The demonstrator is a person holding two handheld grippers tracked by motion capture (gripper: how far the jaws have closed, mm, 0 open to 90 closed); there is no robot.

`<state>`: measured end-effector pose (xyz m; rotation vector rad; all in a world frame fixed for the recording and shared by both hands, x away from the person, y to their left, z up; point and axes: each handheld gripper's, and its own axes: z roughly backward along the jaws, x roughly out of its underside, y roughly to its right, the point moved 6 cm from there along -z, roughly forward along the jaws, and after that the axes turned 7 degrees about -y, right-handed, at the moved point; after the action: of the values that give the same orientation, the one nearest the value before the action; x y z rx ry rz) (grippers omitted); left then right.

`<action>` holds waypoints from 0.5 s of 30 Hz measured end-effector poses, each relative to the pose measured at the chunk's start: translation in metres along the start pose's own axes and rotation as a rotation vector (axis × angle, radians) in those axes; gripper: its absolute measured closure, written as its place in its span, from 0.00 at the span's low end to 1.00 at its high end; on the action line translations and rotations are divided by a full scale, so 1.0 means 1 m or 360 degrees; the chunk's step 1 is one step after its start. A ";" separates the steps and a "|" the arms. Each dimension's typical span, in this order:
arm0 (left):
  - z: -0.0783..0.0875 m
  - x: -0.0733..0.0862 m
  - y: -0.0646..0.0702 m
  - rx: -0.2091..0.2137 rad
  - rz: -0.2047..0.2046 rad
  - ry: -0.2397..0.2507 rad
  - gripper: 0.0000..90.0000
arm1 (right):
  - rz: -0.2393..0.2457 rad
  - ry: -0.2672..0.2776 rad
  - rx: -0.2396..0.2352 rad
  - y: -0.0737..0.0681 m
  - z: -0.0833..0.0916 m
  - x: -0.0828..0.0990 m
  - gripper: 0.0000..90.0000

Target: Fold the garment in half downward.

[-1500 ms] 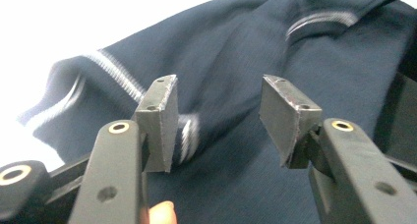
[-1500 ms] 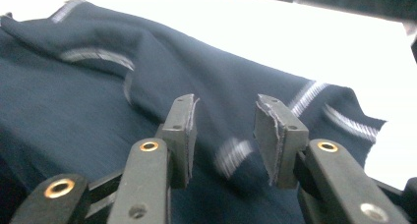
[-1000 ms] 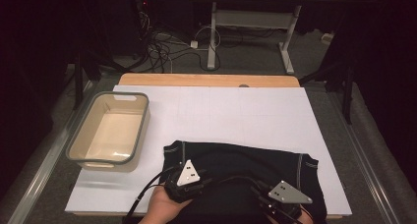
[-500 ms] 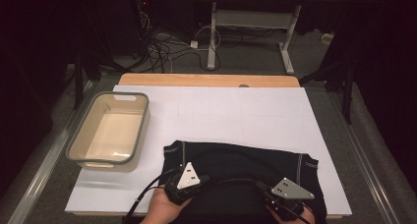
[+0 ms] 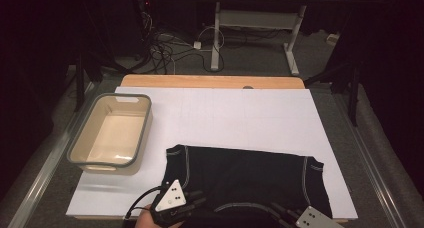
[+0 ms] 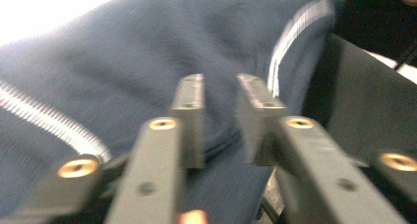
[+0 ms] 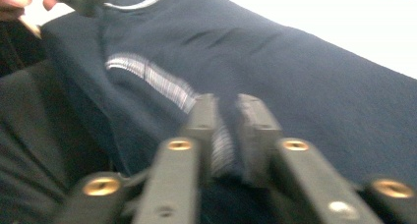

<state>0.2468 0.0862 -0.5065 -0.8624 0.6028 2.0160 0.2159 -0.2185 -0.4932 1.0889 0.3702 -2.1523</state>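
A dark navy garment (image 5: pixel 245 173) with white stitching lies folded on the white sheet (image 5: pixel 225 113) near the front edge. My left gripper (image 5: pixel 199 197) hovers low over its near left part, and my right gripper (image 5: pixel 279 212) is at its near right, by the frame's bottom. In the left gripper view the jaws (image 6: pixel 221 84) have just been opening and stand apart over the cloth (image 6: pixel 123 52), a fabric edge running between them. The right gripper's jaws (image 7: pixel 227 102) have also just been opening, with a stitched fold of the garment (image 7: pixel 295 71) in their narrow gap.
An empty beige bin with a grey rim (image 5: pixel 82 133) stands at the sheet's left side. The wooden table edge (image 5: pixel 210 81) runs along the back. Beyond it are cables and desk legs on the floor.
Both grippers have drawn back toward the near edge of the table, the right one now half out of the frame. The garment lies about where it was.
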 end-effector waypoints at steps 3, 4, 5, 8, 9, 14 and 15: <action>0.012 0.013 -0.019 -0.0170 0.0089 0.0016 0.60 | -0.0073 0.0048 0.0042 0.012 0.008 -0.001 0.74; 0.013 0.016 -0.026 -0.0214 0.0114 0.0012 0.56 | -0.0085 0.0051 0.0066 0.017 0.011 -0.001 0.72; 0.014 0.020 -0.033 -0.0238 0.0161 0.0004 0.54 | -0.0097 0.0049 0.0094 0.022 0.013 0.001 0.71; 0.009 0.022 -0.040 -0.0199 0.0238 0.0006 0.49 | -0.0169 0.0025 0.0177 0.042 0.018 0.009 0.67; 0.005 0.022 -0.040 -0.0205 0.0220 -0.0030 0.50 | -0.0195 0.0021 0.0195 0.046 0.019 0.011 0.65; -0.009 0.027 -0.040 -0.0262 0.0134 -0.0185 0.62 | -0.0287 -0.0031 0.0316 0.069 0.023 0.025 0.59; -0.010 0.027 -0.039 -0.0263 0.0115 -0.0197 0.66 | -0.0296 -0.0027 0.0330 0.073 0.024 0.027 0.58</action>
<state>0.2721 0.1141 -0.5370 -0.8145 0.4071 2.1902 0.2402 -0.2959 -0.4963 1.1892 0.2529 -2.4053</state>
